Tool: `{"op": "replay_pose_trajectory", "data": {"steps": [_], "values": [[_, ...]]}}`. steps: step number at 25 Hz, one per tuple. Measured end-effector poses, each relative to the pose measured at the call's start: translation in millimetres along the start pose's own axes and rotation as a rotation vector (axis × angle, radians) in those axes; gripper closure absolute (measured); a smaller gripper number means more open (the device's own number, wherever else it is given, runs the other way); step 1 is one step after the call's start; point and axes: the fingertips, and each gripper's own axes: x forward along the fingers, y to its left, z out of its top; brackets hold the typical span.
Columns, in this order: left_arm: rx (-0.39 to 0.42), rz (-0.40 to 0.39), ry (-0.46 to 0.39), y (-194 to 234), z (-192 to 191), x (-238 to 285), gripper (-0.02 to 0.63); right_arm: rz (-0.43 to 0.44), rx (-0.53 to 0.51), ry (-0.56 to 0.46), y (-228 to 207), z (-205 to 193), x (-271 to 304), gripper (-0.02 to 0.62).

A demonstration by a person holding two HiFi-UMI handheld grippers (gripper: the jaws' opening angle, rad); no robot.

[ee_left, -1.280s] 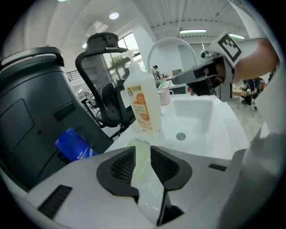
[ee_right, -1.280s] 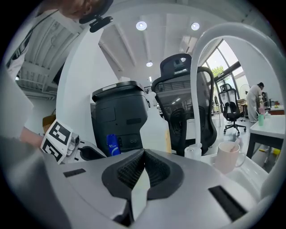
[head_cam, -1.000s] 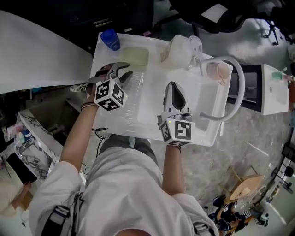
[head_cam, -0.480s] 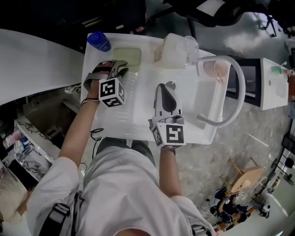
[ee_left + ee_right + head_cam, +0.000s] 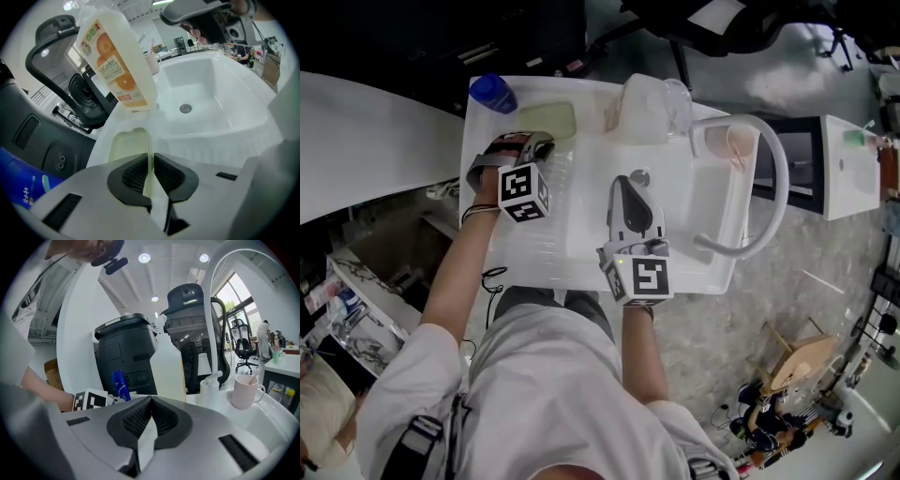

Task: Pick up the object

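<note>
White sink (image 5: 577, 268) and its surround fill the scene, with dark office chairs behind. Starting at the left gripper (image 5: 151, 165): its jaws stand almost together with only a thin slit between them and nothing in it. It hovers over the draining ridges, aimed at the pale yellow pad (image 5: 125, 144) just ahead, probably the object. To take it well, the jaws should part wider than the pad, come down square over it, then close. The right gripper (image 5: 149, 414) is closed and empty above the basin.

Beyond the pad stand an orange-labelled jug (image 5: 117, 61) and a blue bottle (image 5: 492, 92). Whether the pad is a sponge or a soap tray is unclear, and its near edge is hidden by the jaws.
</note>
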Motion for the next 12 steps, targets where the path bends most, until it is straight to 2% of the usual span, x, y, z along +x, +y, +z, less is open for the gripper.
{"op": "replay_pose_trajectory", "data": {"steps": [7, 12], "values": [[-0.101, 0.024, -0.036, 2.5, 5.9, -19.9, 0.552, 0.010, -0.005, -0.002, 3.1, 4.8, -11.4, 0.589], [-0.182, 0.075, -0.081, 8.1, 17.4, -43.1, 0.552, 0.027, -0.013, -0.022, 7.6, 12.9, -22.8, 0.589]]}}
